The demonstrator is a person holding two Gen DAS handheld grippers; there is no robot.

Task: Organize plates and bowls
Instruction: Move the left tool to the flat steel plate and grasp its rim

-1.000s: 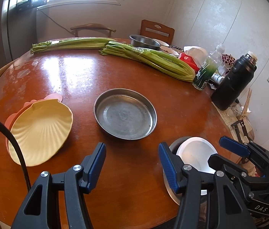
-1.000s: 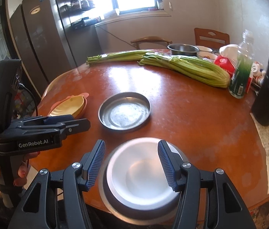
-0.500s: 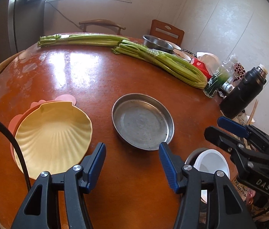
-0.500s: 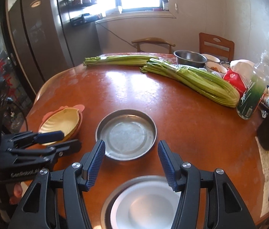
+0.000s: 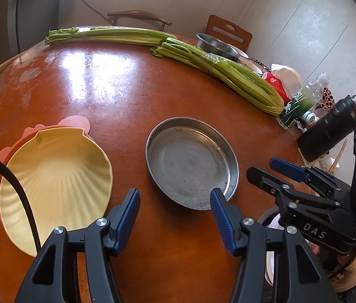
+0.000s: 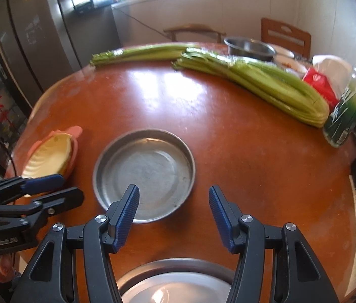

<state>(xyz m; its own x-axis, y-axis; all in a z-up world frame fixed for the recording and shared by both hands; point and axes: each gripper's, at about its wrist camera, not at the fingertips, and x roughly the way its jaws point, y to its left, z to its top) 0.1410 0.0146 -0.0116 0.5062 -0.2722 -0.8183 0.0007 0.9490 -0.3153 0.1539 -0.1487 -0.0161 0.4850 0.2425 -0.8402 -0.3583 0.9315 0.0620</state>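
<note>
A round metal pan (image 5: 191, 162) (image 6: 143, 174) lies mid-table. Left of it a yellow shell-shaped plate (image 5: 54, 181) (image 6: 49, 156) rests on a pink plate (image 5: 75, 122). My left gripper (image 5: 174, 197) (image 6: 70, 185) hovers open over the table between the shell plate and the pan's near rim, holding nothing. My right gripper (image 6: 173, 190) (image 5: 262, 168) stands open just above the pan's near-right rim, also holding nothing. A white bowl (image 6: 175, 290) sits in a metal plate (image 6: 178, 265) at the table's near edge, under the right gripper. In the left wrist view this bowl (image 5: 271, 229) is mostly hidden.
Two long celery bundles (image 5: 218, 73) (image 5: 107, 35) lie across the far side. A steel bowl (image 5: 215, 44), red packet (image 5: 276, 84), green bottle (image 5: 301, 101) and black thermos (image 5: 329, 131) crowd the right edge. Chairs (image 6: 285, 35) and a fridge (image 6: 34, 38) stand beyond the table.
Both grippers have moved forward over the table toward the metal pan. The white bowl and its metal plate have slid to the bottom of the right wrist view. Jaw openings look unchanged.
</note>
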